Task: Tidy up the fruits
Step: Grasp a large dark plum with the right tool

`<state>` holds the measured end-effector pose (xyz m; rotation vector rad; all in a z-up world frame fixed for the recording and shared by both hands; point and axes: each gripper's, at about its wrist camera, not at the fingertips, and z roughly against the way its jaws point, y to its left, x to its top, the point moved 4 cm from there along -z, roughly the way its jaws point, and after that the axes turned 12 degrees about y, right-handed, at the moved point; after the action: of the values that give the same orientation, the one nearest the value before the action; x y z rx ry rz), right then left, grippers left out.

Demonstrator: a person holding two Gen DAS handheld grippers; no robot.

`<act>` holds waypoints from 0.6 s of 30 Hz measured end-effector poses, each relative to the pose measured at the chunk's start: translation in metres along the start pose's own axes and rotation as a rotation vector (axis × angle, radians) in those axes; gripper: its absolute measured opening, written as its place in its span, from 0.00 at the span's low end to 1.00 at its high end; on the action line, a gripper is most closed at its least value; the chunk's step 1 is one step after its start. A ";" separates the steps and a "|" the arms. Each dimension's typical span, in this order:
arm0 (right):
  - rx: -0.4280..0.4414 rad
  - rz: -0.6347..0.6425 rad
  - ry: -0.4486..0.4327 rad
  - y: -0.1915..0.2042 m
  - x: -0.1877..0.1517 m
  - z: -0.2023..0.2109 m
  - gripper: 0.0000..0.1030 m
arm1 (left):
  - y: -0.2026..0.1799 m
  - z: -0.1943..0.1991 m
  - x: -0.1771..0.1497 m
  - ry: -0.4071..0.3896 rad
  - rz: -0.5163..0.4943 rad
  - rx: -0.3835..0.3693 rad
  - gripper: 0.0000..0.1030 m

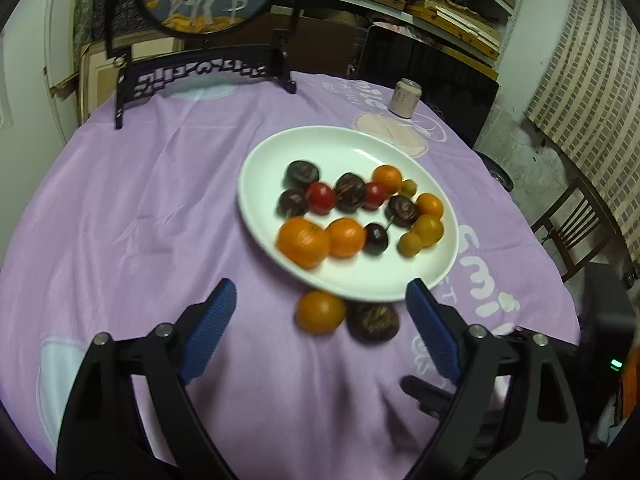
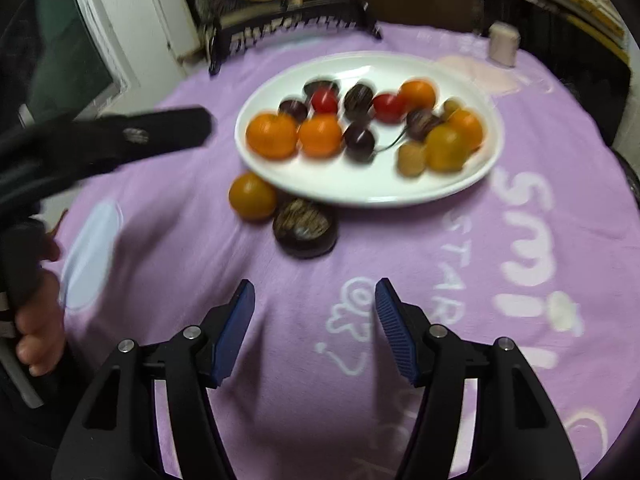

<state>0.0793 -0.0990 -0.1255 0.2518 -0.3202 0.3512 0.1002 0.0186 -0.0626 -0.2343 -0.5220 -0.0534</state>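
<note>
Left wrist: we look forward and down along the open jaws, close above the tabletop [image 1: 140, 208] | Right wrist: we face the same way from further right | Shared: we see the white plate [image 1: 352, 144] [image 2: 360, 194] and decorative stand [image 1: 200, 76] [image 2: 288, 28] in both views.

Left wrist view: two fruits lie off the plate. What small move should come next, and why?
Probably ease the open left tool forward around the orange fruit: it and the dark fruit lie on the cloth beside the plate, just ahead of its fingers.
</note>
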 end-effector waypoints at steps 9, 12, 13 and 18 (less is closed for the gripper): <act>-0.051 0.026 0.022 0.013 0.029 -0.026 0.61 | 0.065 0.013 -0.054 0.013 0.111 0.062 0.95; -0.081 0.038 0.017 0.013 0.035 -0.031 0.61 | 0.076 0.015 -0.064 0.025 0.135 0.076 0.95; -0.099 0.041 0.010 0.013 0.037 -0.032 0.61 | 0.077 0.015 -0.066 0.028 0.138 0.078 0.95; -0.126 0.069 -0.014 0.012 0.043 -0.036 0.52 | 0.070 0.010 -0.065 0.049 0.122 0.072 0.95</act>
<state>0.1223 -0.0648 -0.1417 0.1198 -0.3637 0.3956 0.0464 0.0887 -0.1013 -0.1936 -0.4593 0.0782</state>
